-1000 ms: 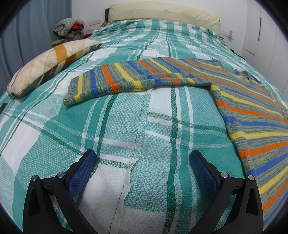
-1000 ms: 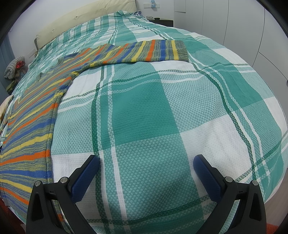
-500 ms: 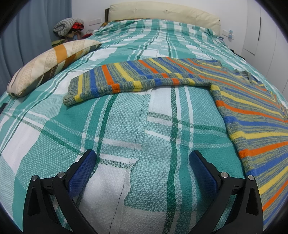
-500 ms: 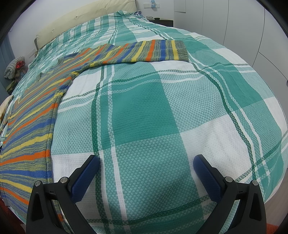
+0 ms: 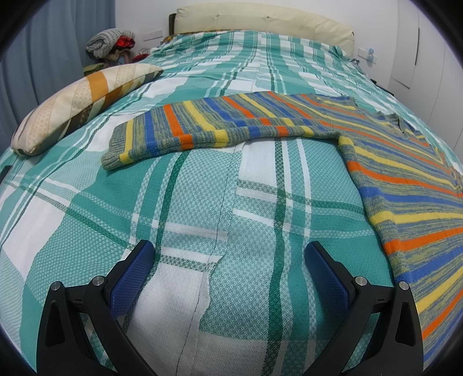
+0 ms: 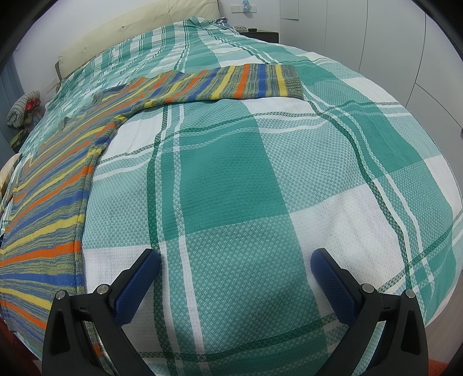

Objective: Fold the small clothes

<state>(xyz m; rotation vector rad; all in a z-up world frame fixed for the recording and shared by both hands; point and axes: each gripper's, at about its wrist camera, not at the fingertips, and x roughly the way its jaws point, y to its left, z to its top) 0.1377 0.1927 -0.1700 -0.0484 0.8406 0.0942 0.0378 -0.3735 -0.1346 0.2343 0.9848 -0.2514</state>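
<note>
Left wrist view: left gripper (image 5: 228, 267), fingers wide apart and empty, above bed (image 5: 202, 202); sweater (image 5: 405, 179) lies flat, unfolded. Right wrist view: right gripper (image 6: 234, 274) likewise spread, empty; sleeve (image 6: 231, 82) outstretched. Folding not begun.

This is a bedroom in a home. A wide bed (image 5: 202, 202) fills nearly the whole frame in both views, spread with a green-and-white checked cover, and a padded cream headboard (image 5: 260, 20) runs along the top centre against a white wall. A striped cream-and-orange pillow (image 5: 78, 101) lies at the upper left of the left view, with a heap of bundled clothes (image 5: 110, 43) beyond it beside a grey-blue curtain (image 5: 43, 57). White wardrobe doors (image 6: 376, 37) line the upper right of the right view, and wall sockets (image 6: 244, 7) sit at the top centre.
</note>
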